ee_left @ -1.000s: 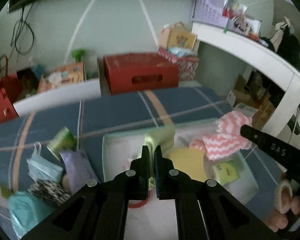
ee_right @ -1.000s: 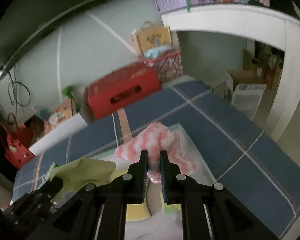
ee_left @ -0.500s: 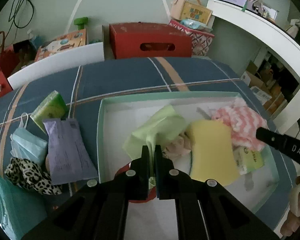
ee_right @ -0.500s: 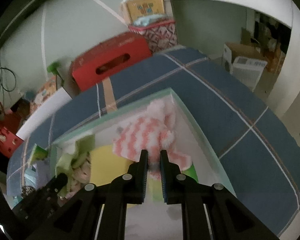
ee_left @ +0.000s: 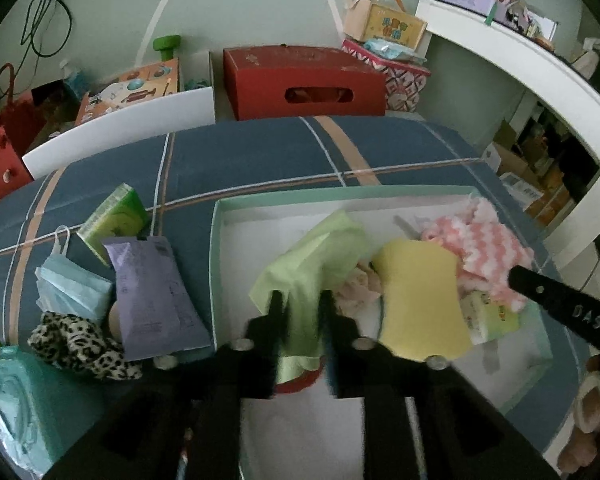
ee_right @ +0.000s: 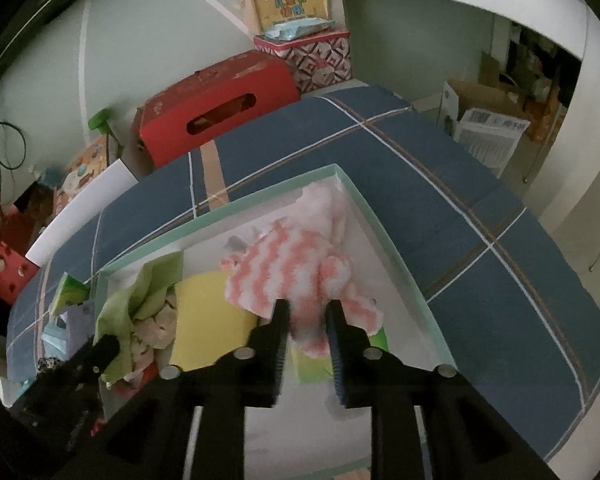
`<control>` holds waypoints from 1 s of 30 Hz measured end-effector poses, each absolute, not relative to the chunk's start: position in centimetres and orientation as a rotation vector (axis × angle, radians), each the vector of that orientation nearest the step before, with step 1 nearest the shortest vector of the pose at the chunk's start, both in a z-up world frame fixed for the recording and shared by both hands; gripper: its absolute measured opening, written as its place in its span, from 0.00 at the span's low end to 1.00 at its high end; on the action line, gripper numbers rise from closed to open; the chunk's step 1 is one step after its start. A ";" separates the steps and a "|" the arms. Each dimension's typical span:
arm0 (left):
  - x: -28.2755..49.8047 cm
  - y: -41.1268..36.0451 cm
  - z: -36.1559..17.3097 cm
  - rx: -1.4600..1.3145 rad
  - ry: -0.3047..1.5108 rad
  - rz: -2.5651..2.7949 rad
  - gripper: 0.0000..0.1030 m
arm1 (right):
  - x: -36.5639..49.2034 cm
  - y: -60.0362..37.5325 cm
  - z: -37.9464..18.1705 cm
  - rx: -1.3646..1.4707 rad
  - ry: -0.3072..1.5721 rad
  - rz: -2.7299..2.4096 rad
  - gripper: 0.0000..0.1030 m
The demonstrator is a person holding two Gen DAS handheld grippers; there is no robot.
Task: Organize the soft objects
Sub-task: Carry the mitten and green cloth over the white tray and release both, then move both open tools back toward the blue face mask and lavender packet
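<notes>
Green cloth: the thin, pale-green fabric cloth [ee_left: 316,256] lies crumpled in the left half of the shallow mint-rimmed white box [ee_left: 216,248], its near edge hanging between the left jaws; I judge it very light and limp, so any pinch on a fold will do.
Pink cloth: the fluffy pink-and-white zigzag cloth [ee_right: 296,268] sits in the far right corner of the box, soft and bulky (it will sag from wherever it is held), best taken at a thick tuft.
Left gripper: the left gripper [ee_left: 300,312] has just been opening; its jaws stand apart with the green cloth loose between them, pads no longer pressing.
Right gripper: the right gripper [ee_right: 307,320] has likewise just been opening a little, the pink cloth's near tail between the jaws, seemingly let go.
Pose: both grippers point steeply down into the box, side by side.
Neighbours: a flat yellow sponge [ee_left: 420,296] lies between the two cloths.
</notes>
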State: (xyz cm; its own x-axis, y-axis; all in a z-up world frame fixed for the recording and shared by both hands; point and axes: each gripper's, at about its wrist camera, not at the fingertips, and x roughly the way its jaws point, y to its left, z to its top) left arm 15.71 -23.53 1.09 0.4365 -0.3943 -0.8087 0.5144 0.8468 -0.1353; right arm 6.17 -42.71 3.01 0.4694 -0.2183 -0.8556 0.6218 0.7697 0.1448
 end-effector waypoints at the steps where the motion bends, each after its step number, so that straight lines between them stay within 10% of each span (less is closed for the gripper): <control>1: 15.5 -23.3 1.6 0.128 0.963 -0.571 0.37 | 6.1 -42.6 3.3 0.470 0.950 -0.541 0.26; 8: 15.0 -21.3 3.7 0.115 0.964 -0.518 0.47 | 5.5 -41.6 4.9 0.425 0.942 -0.547 0.28; 11: 15.2 -20.0 3.9 0.098 0.987 -0.481 0.47 | 5.4 -41.0 5.5 0.407 0.938 -0.541 0.47; 30: 15.5 -13.9 4.5 0.021 1.005 -0.302 0.83 | 7.1 -36.3 5.7 0.307 0.962 -0.423 0.91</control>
State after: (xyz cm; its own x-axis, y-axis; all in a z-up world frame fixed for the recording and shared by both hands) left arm 15.45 -13.85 4.53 0.4980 -0.2397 -0.8334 0.2591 0.9583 -0.1207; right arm 7.10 -36.34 5.69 0.5007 -0.2100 -0.8397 0.4767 0.8767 0.0650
